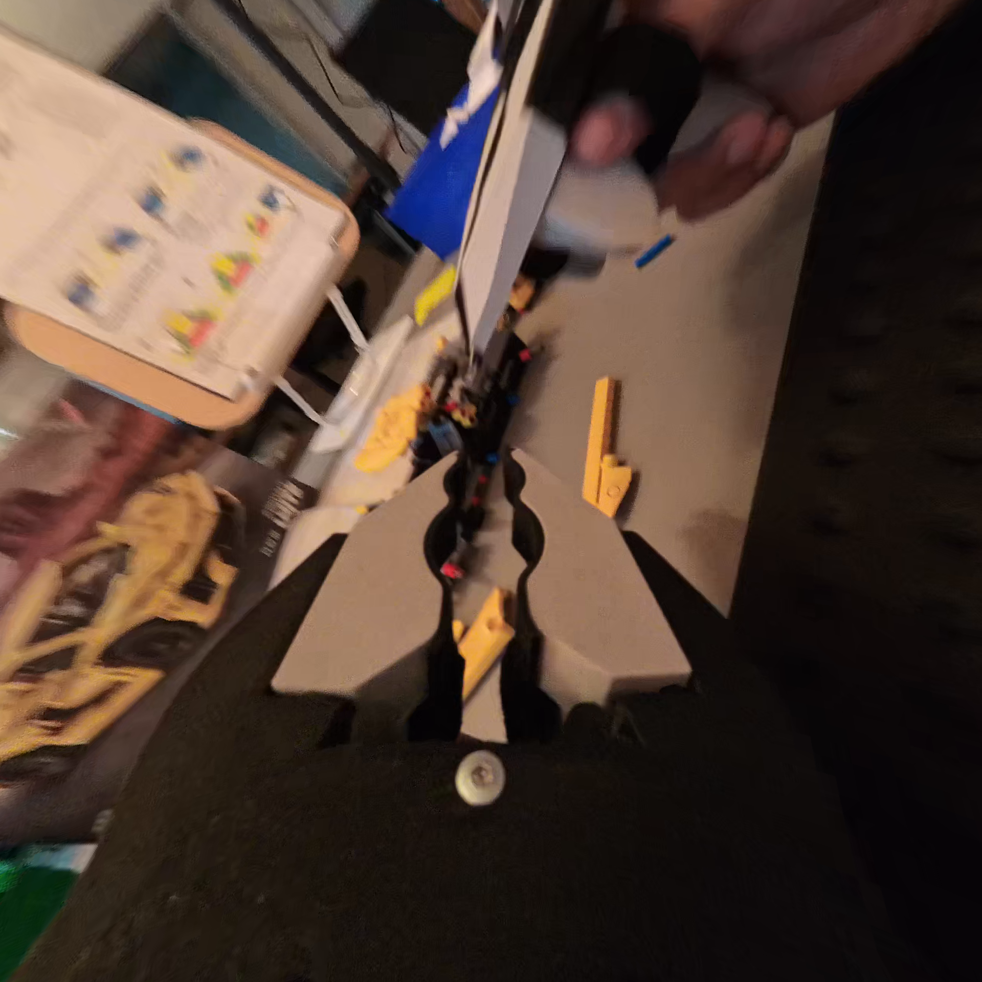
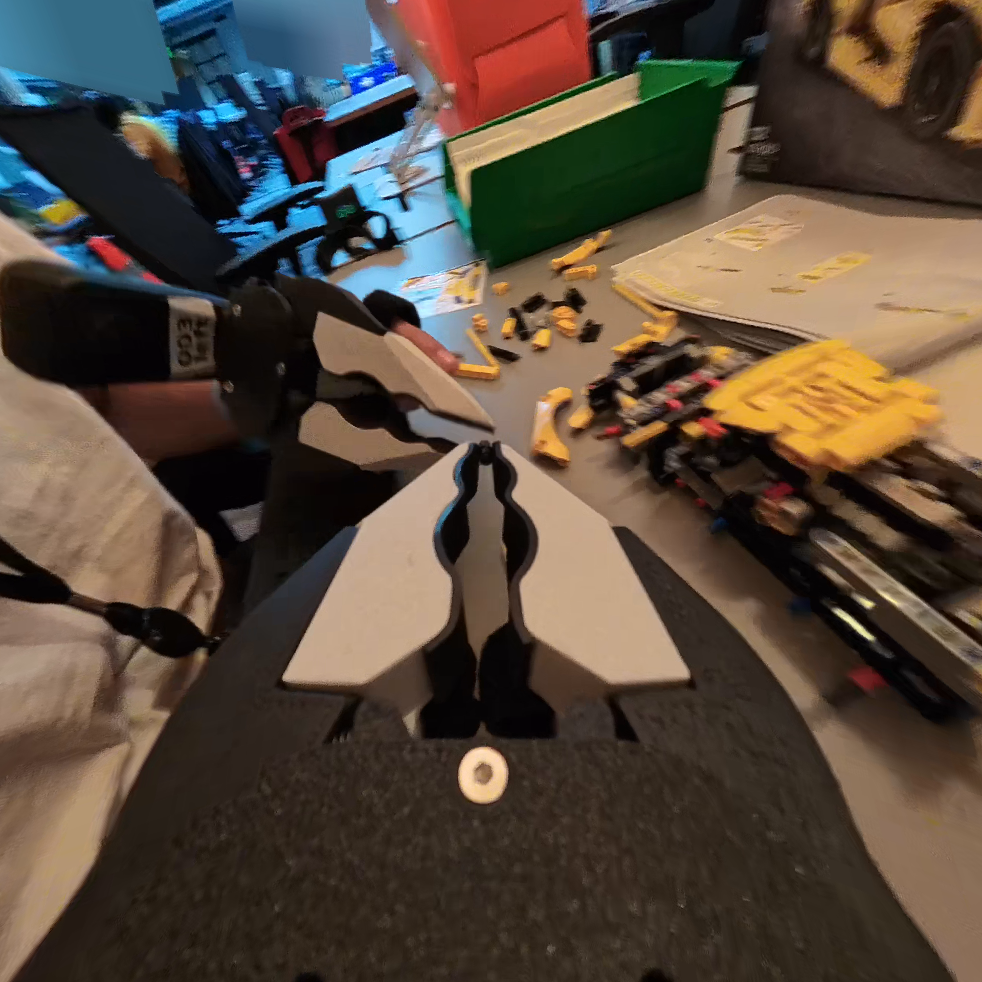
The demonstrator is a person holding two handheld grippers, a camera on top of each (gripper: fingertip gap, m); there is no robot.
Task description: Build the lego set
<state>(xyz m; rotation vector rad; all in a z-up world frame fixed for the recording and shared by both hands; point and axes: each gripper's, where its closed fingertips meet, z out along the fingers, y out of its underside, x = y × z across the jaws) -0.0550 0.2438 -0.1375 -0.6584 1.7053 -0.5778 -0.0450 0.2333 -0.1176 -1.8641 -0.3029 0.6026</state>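
The right gripper [image 2: 484, 451] has its jaws pinched on a tiny black piece [image 2: 485, 448]. The left gripper [image 1: 484, 457] hangs above the tabletop [image 1: 691, 372], jaws slightly apart and empty. The half-built yellow-and-black lego model [image 2: 797, 451] lies to the right.

My right gripper [image 2: 486, 449] was pinched nearly closed on a tiny black piece; my left gripper [image 1: 481, 459] stood parted, empty.

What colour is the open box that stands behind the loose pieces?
The box is green; the right wrist view shows it best.
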